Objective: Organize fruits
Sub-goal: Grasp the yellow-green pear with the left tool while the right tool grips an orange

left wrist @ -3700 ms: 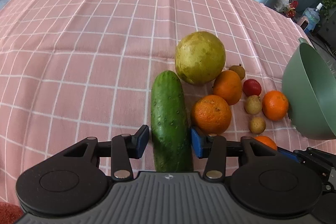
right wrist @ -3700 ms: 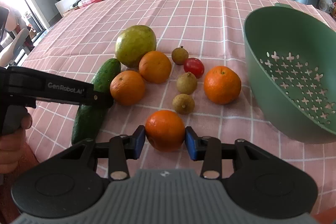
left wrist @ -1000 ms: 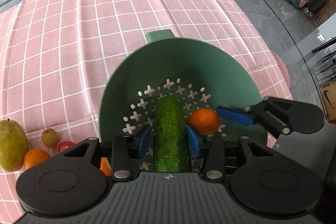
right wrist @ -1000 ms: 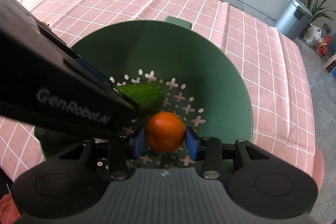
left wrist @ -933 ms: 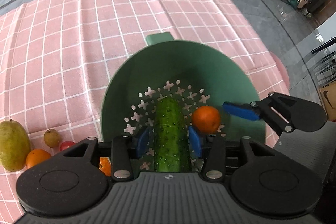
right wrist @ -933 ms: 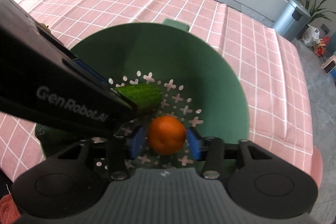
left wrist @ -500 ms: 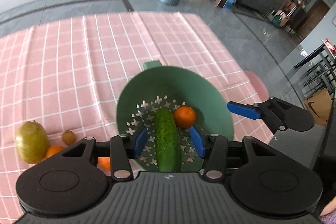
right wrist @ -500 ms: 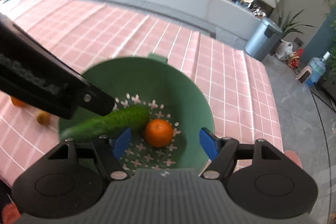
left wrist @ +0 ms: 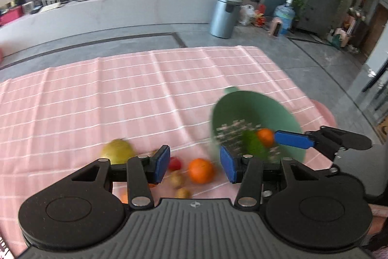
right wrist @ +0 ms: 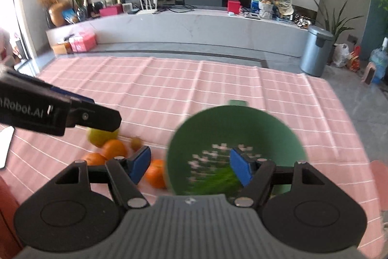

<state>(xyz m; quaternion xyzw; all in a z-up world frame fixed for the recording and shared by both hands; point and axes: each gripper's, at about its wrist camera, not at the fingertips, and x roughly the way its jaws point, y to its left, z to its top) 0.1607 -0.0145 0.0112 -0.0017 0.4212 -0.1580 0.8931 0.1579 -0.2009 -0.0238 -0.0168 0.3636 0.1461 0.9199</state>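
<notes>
Both my tools, left tool [left wrist: 193, 166] and right tool [right wrist: 190, 164], are released and empty; cucumber [left wrist: 253, 146] and orange [left wrist: 265, 136] seem, through blur, to rest in the bowl [left wrist: 254, 104].

Far half of the counter [left wrist: 121, 94] is wide open, just pink checked cloth, easy to pass over. Nearer in, the green colander [right wrist: 242, 128] blocks the right side, with the cucumber [left wrist: 253, 145] and an orange [left wrist: 265, 136] filling its bottom. Loose fruit crowds the strip left of it: a big yellow-green fruit [left wrist: 117, 152] and an orange [left wrist: 201, 170].
</notes>
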